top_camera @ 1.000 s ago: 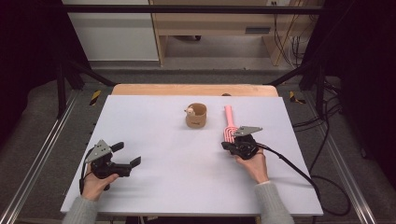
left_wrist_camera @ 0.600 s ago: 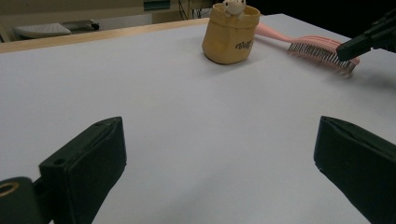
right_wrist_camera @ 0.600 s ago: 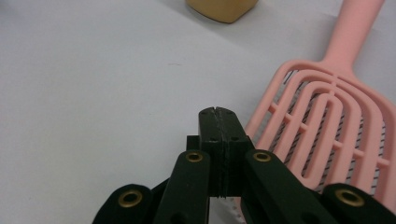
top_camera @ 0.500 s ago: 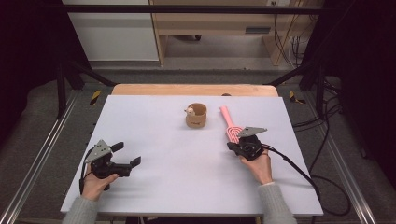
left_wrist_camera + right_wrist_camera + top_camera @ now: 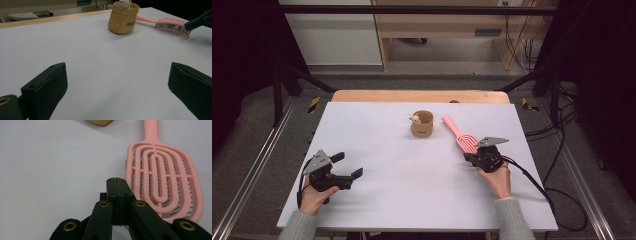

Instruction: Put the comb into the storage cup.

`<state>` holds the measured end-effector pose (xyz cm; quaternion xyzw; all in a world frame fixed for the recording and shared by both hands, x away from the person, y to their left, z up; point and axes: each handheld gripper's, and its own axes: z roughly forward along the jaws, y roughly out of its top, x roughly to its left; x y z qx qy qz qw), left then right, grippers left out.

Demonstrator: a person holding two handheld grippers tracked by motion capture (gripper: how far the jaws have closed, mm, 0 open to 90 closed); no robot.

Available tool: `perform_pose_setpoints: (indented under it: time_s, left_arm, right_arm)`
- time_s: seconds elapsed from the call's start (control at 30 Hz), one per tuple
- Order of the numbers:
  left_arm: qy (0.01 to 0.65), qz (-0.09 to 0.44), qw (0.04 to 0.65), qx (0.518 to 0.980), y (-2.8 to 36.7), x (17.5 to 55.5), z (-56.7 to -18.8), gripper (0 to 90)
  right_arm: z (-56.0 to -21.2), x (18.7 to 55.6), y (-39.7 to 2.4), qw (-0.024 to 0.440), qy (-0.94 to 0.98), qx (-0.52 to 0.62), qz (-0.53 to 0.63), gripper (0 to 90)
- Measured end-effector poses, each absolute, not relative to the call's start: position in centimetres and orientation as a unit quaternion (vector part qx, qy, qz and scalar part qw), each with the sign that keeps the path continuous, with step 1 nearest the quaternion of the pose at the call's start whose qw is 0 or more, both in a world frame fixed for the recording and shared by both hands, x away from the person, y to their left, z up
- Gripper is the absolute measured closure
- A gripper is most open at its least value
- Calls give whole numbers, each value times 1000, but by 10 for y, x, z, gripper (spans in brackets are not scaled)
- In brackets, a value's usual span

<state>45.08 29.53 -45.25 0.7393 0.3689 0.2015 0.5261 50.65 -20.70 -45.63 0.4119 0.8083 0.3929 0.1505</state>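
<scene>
- While the right gripper [image 5: 476, 153] sits at the right side of the white table [image 5: 402, 200], its jaws are pressed flat together with nothing between them; the right gripper view shows the two black pads meeting along one seam [image 5: 116, 182].
- Those closed jaws lie just beside the pink hairbrush [image 5: 462, 137], against the left edge of its slotted head as the right gripper view frames it; whether they touch it cannot be told.
- In the high view the hairbrush lies flat on the table, handle pointing away toward the far edge and slanting left, head nearest the person's right hand [image 5: 497, 177].
- Seen from the right gripper view, the hairbrush [image 5: 162, 180] lies back upward, with dark bristles visible through the oval slots underneath.
- A small tan cup [image 5: 422, 124] with a little pale figure at its rim stands upright near the middle of the table's far half, just left of the brush handle and apart from it.
- Near the front left corner, the left gripper [image 5: 344, 171] rests low over the table in the person's left hand [image 5: 314, 192], well apart from cup and brush.
- Its jaws stand wide open with only bare table between them, as the left gripper view shows [image 5: 117, 82].
- From that view the cup [image 5: 123, 18] and hairbrush [image 5: 165, 23] lie far ahead, with the right gripper's dark tip at the brush head.
</scene>
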Motion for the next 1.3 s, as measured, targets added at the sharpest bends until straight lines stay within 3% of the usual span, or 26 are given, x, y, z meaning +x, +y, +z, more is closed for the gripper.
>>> perform_pose_setpoints:
  time_s: [1.3]
  left_arm:
    - [369, 202, 525, 740, 295, 451, -453, 23]
  right_arm:
    - [-460, 514, -242, 182, 775, 478, 372, 900]
